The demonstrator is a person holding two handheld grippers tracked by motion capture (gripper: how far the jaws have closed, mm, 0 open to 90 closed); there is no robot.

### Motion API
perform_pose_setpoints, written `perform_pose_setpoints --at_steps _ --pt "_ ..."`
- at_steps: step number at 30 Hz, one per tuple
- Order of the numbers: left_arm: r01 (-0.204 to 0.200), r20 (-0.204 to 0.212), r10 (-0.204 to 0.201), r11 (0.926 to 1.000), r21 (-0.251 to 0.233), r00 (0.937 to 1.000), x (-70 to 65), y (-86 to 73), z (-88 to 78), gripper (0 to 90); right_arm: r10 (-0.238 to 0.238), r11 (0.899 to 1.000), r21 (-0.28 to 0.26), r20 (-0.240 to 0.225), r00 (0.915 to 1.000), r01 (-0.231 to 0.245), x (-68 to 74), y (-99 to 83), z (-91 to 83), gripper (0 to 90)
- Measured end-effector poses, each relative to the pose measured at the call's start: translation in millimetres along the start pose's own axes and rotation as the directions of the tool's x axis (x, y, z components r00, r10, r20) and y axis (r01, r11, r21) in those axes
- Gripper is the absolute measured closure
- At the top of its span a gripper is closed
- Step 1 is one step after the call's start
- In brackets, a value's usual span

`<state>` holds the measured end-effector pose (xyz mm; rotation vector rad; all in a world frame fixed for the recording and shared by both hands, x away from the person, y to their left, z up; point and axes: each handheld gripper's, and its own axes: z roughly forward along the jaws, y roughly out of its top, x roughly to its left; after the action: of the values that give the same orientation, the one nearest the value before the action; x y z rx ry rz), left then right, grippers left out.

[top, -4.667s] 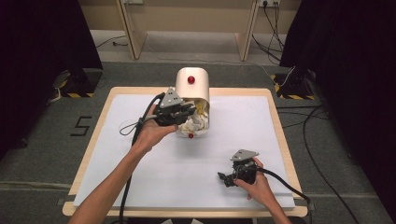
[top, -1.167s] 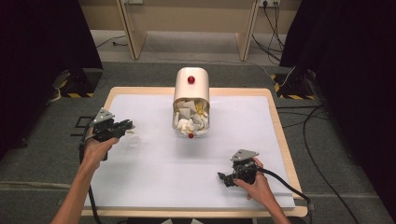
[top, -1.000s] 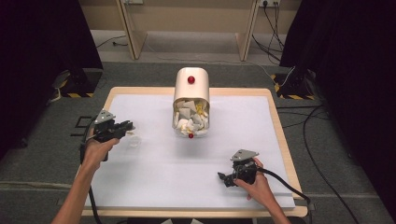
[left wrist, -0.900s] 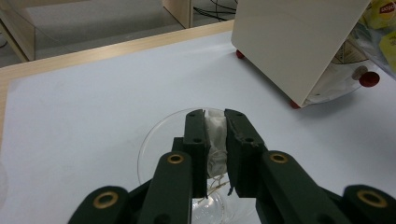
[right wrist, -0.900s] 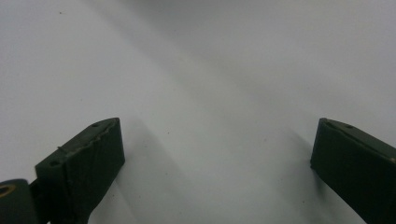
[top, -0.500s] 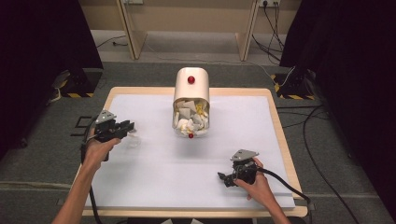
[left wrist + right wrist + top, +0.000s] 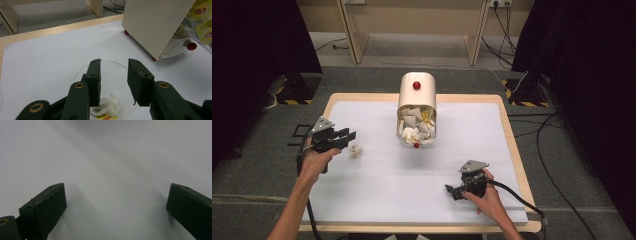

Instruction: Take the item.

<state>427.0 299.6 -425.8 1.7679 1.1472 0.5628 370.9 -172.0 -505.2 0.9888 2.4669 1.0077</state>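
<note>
change: the left gripper (image 7: 113, 80) has just been opening its jaws over a clear cup (image 7: 107, 75); a tea bag (image 7: 106, 106) now lies loose in the cup below the pads, touching neither of them. 4.7 seconds ago that gripper was up at the mouth of the dispenser (image 7: 417, 107); now it hovers at the left middle of the high view.

meaning: the bag looks delivered; this transfer seems done, and the next likely step is another trip to the dispenser, which is a judgement only.

left claw: open, nothing between the pads.

right claw: the right gripper (image 7: 457, 190) rests on the white mat (image 7: 377, 200) at the lower right of the high view, jaws spread wide and empty, just as in the earlier pictures.

where the bag is: in the cup, lower centre of the left gripper view; at the left middle of the high view, just right of the left gripper's jaws.

which way it points: crumpled, so no clear long axis; its yellow tag sits at the bottom edge of the left gripper view, toward the camera.

dispenser: tilted, open mouth facing the bottom of the high view, long axis running top to bottom, packed with more sachets.
</note>
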Motion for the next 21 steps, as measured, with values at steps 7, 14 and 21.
perform_pose_setpoints --at_steps 7,14,21 --pt "0.004 0.033 -0.005 0.9999 0.011 0.9994 -7.9 1.5 -3.8 48.3 0.0 1.0 0.0 0.0 1.0 0.0 0.0 0.0 0.0 3.3" --pt "0.001 0.054 -0.001 0.9999 0.011 0.9985 -19.1 3.4 -8.2 37.1 0.0 1.0 0.0 0.0 1.0 0.0 0.0 0.0 0.0 3.3" --pt "-0.016 0.082 0.014 0.9995 0.027 0.9965 -32.7 3.7 -10.9 30.4 0.0 1.0 0.0 0.0 1.0 0.0 0.0 0.0 0.0 3.3"
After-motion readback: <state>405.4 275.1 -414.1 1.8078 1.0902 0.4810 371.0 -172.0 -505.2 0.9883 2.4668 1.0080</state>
